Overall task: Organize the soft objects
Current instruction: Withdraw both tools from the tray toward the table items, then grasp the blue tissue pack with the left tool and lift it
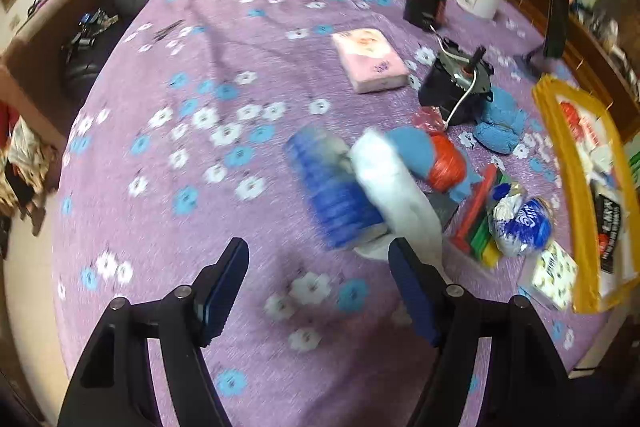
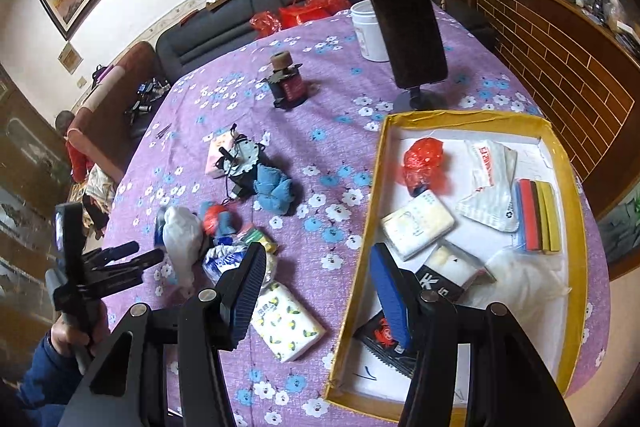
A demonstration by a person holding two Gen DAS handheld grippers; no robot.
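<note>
L tool [image 1: 318, 291] is released w/ nothing in it, aimed at the white bag [image 1: 394, 187] at 1 o'clock, prob. to grab it. R tool [image 2: 318, 291] is released too, over the box [image 2: 576, 267] edge. Soft stuff sits in the box already; more waits on the tabletop [image 2: 320, 115].

A tray [image 2: 576, 227] is sitting at the desk's [image 2: 320, 99] right edge, holding packets and bags; a tissue pack [image 2: 286, 323] is lying just left of it near the front edge; a pile of soft things [image 2: 224, 231] is lying further left; a bucket [image 2: 366, 31] is standing at the far edge.
</note>
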